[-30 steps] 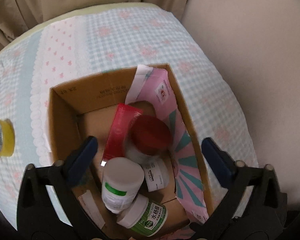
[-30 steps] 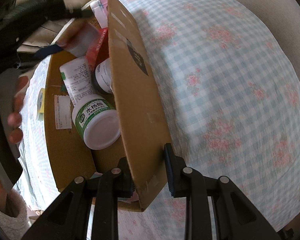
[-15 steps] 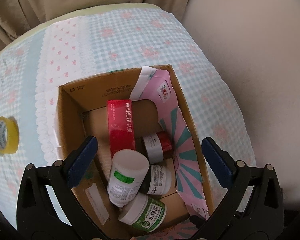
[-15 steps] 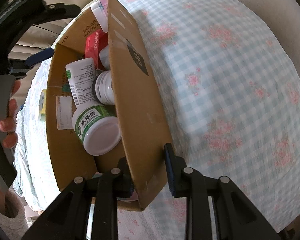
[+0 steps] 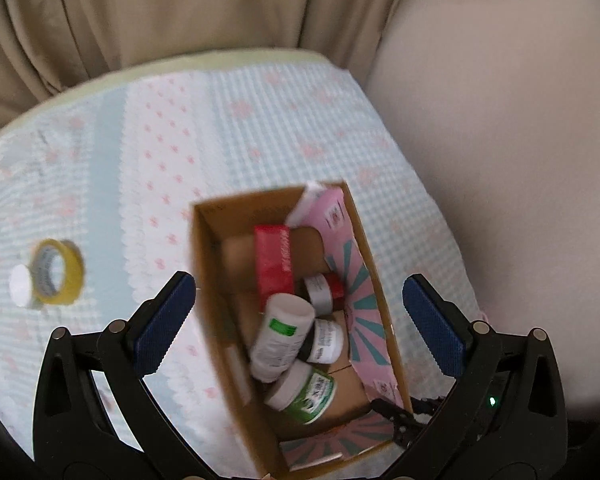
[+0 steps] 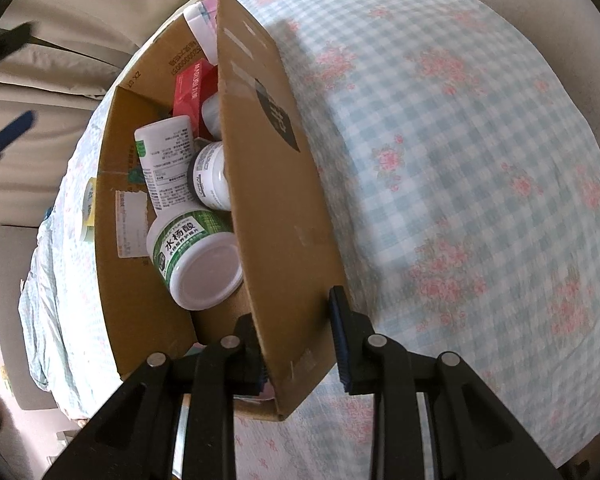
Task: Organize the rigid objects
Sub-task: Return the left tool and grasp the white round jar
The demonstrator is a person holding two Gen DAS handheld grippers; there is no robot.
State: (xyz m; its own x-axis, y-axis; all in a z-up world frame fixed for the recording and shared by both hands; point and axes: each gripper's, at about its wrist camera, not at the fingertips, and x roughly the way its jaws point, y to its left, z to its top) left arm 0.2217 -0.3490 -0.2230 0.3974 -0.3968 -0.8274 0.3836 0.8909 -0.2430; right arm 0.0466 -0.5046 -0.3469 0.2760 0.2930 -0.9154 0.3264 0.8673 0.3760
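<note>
Left tool [image 5: 296,320] empty, wide open above the cardboard box [image 5: 216,320]; yellow tape roll [image 5: 58,272] lies outside its left wall; right tool [image 6: 300,344] pinches the right wall.

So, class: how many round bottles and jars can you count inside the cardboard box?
4: tall white bottle, green-labelled jar nearest the camera, white jar beside the bottle, red-capped jar by the red carton. Others may lie hidden.

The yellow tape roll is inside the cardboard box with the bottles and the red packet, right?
Not quite. The yellow tape roll is outside the cardboard box, lying on the checked cloth beside it, as the left wrist view shows. The bottles and the red packet are in the box.
</note>
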